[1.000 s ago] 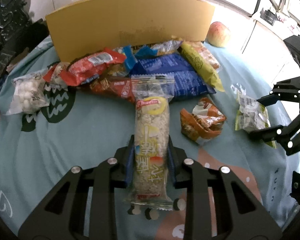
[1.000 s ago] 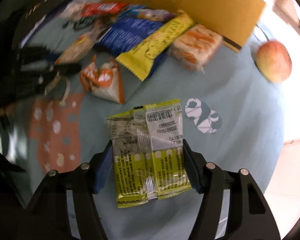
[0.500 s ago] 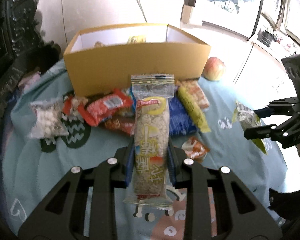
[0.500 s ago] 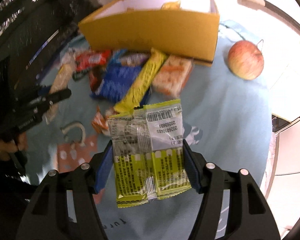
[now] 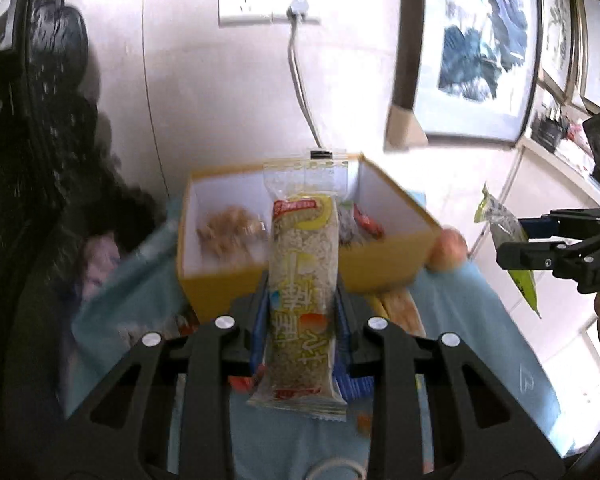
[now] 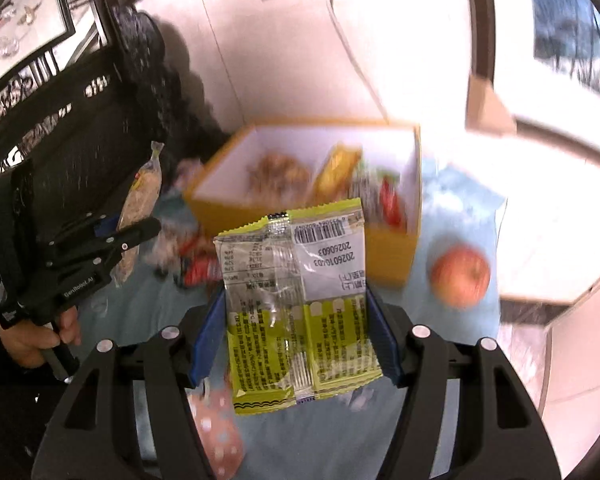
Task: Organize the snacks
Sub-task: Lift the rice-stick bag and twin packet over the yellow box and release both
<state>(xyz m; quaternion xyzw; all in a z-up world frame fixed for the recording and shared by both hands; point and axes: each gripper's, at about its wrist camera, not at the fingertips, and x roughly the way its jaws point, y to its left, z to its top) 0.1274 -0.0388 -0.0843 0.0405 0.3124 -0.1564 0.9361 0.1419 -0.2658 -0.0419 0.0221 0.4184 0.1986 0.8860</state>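
Rice bar [image 5: 303,280] clamped upright between the left gripper [image 5: 303,312] jaws, raised above the table [image 5: 480,340] and lined up with the front wall of the box [image 5: 384,268]. Green packet [image 6: 296,304] pinched across its width by the right gripper [image 6: 296,320] jaws, also held in the air, short of the box's near wall. Box open-topped, standing at the far edge of the table against the wall; several snacks [image 6: 278,172] already inside, blurred, none identifiable beyond a brown cluster and red and yellow wrappers. Loose snacks [image 6: 196,264] left on the table along the box's front wall. Apple [image 6: 460,276] on the table just beside the box's right corner. Blue cloth covering the table. Socket [image 5: 268,0] and cable on the wall behind. Judged stage: both items in carry toward the box, release not yet made. Risks noted: both packets arriving over the one opening together, with the grippers liable to knock each other or the box rim; rice bar gripped low with much of its length above the jaws, so liable to tip and catch the front wall; green packet's slick film liable to slip if the grip eases early, dropping short among the loose snacks; a bump on the box liable to send the apple rolling.
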